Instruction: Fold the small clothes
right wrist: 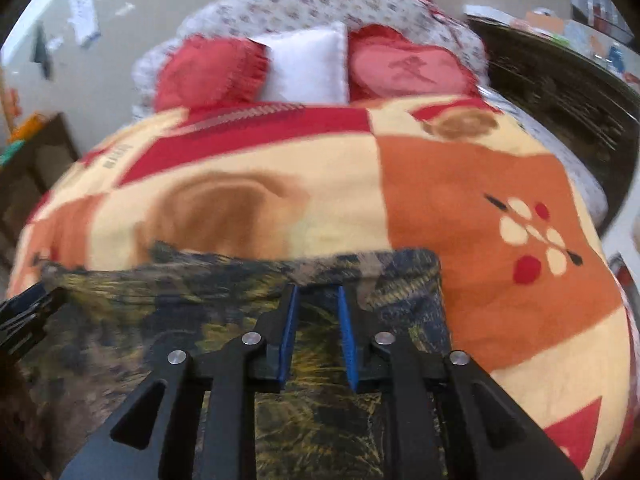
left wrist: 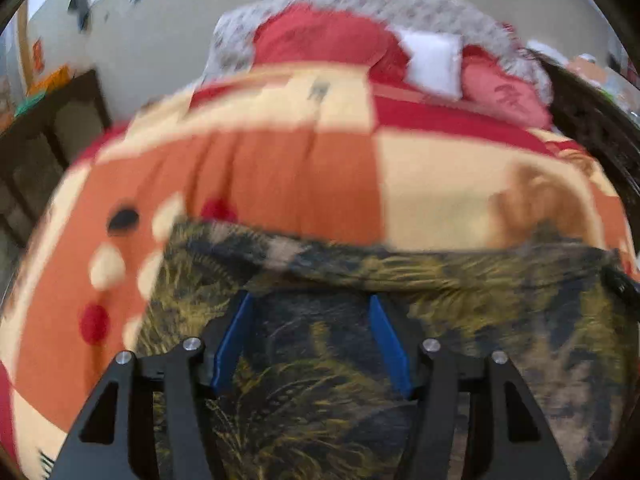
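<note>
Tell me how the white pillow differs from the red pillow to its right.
The white pillow is plain and square; the red pillow is rounder and bears a dark mark. The white pillow has plain edges; the red pillow's look fringed. Both lean at the head of the bed, above the blanket.

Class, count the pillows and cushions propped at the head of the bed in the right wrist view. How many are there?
3. A red cushion on the left, a white pillow in the middle touching it, and a heart-shaped red cushion on the right. Others may lie hidden behind them.
</note>
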The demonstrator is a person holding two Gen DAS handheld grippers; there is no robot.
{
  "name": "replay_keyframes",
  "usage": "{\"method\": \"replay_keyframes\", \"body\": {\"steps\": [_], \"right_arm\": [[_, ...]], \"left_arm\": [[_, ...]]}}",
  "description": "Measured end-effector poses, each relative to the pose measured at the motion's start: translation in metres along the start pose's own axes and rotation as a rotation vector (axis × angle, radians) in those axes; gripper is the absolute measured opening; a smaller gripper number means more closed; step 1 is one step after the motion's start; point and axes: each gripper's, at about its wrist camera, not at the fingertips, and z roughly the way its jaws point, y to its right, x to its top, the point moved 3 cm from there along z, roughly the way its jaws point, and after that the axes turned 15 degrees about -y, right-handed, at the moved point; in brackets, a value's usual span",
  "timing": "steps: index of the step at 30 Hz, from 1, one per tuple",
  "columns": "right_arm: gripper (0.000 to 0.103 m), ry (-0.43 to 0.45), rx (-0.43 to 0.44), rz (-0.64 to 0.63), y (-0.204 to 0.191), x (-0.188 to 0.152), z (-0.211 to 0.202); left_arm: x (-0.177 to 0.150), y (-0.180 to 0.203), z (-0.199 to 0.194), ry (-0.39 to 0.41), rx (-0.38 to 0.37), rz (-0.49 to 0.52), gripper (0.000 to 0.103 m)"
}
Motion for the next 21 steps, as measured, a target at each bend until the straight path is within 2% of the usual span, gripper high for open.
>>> {"method": "replay_keyframes", "body": {"steps": [2,7,12,21], "right_arm": [[0.031,0.060,-0.021,-0.037,-0.001,-0.009,0.007],[0.033,0.089,-0.131,-0.084,-0.015,-0.013,0.010],[0.033,0.094,-0.108,-0.072,-0.011,-0.013,0.010],[0.033,0.099,-0.118,-0.076,-0.011,-0.013,0.010]], "left_arm": [[-0.005,-0.007,0.002,0.032,-0.065,-0.032,0.068],[-0.004,-0.004,0.004,0.034,-0.040,-0.025,0.070],[-0.004,-0.003,0.005,0.032,-0.042,-0.027,0.071],[-0.003,-0.005,0.007,0.030,-0.040,-0.027,0.073]]}}
